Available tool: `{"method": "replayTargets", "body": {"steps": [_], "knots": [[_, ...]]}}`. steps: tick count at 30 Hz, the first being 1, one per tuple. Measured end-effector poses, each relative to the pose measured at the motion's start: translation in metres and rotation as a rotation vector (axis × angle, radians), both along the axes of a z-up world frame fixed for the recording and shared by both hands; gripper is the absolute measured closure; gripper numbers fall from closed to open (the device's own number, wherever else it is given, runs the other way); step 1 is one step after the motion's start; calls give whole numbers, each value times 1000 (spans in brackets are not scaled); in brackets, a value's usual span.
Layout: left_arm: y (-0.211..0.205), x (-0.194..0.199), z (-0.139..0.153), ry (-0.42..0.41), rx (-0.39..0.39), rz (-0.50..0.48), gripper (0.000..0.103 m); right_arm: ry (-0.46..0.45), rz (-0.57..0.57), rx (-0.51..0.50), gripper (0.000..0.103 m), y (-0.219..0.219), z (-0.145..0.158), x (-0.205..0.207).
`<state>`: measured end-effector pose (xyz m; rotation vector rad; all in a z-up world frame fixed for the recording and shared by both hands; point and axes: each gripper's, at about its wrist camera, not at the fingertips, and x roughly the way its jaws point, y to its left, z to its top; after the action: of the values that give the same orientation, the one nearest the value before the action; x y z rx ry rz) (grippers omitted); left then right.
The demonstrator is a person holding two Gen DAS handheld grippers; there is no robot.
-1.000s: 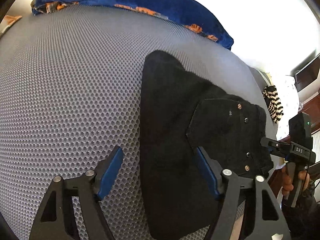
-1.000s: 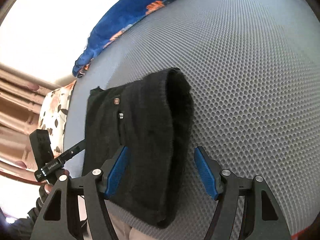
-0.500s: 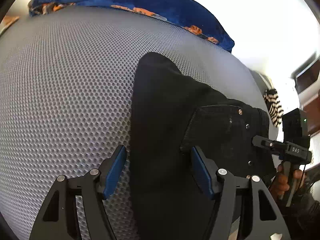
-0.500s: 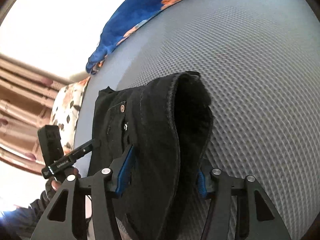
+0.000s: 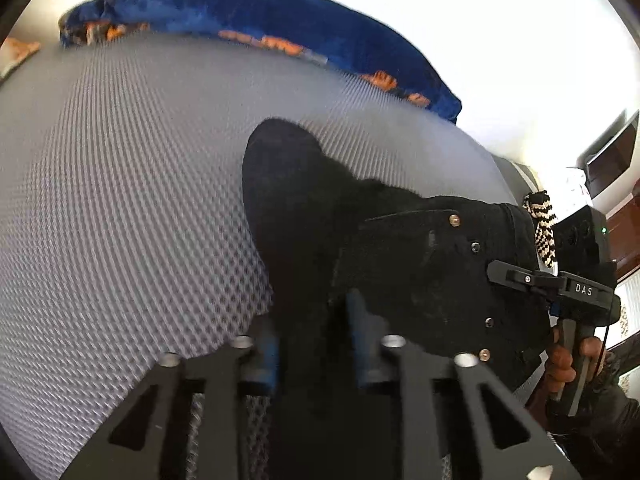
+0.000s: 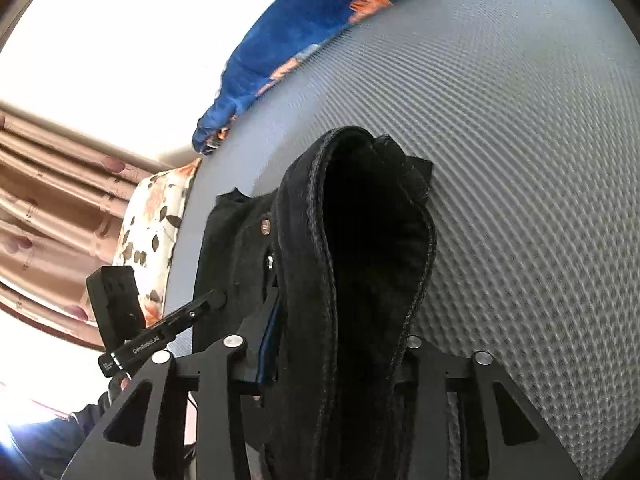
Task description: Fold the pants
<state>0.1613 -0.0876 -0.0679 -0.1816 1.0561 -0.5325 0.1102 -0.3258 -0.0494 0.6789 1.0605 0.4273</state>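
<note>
Both grippers on pants, fold nearly done.

Left view: my left gripper (image 5: 312,344), jaws nearly closed, pinches the black pants (image 5: 360,240) lower centre on the grey mattress (image 5: 120,200). Right view: right gripper (image 6: 336,344) clamps the lifted folded edge, centre frame; laying flat remains, I judge.

Both grippers, left (image 5: 312,344) and right (image 6: 340,344), have closed on the pants (image 5: 320,220), lifting them.

A grey honeycomb-textured mattress (image 5: 120,208) carries the folded black pants (image 5: 320,220) near its front edge, while a blue blanket with orange print (image 5: 280,24) lies bunched along its far edge
</note>
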Motion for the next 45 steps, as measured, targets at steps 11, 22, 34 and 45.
{"method": "replayTargets", "body": {"steps": [11, 22, 34, 45], "knots": [[12, 63, 29, -86, 20, 32, 90, -97, 32, -15, 69, 26, 36, 56], [13, 125, 11, -80, 87, 70, 83, -87, 17, -101, 68, 21, 32, 128], [23, 99, -4, -142, 264, 135, 33, -76, -23, -399, 45, 34, 16, 108], [21, 34, 20, -174, 384, 163, 32, -156, -56, -621, 44, 49, 45, 34]]}}
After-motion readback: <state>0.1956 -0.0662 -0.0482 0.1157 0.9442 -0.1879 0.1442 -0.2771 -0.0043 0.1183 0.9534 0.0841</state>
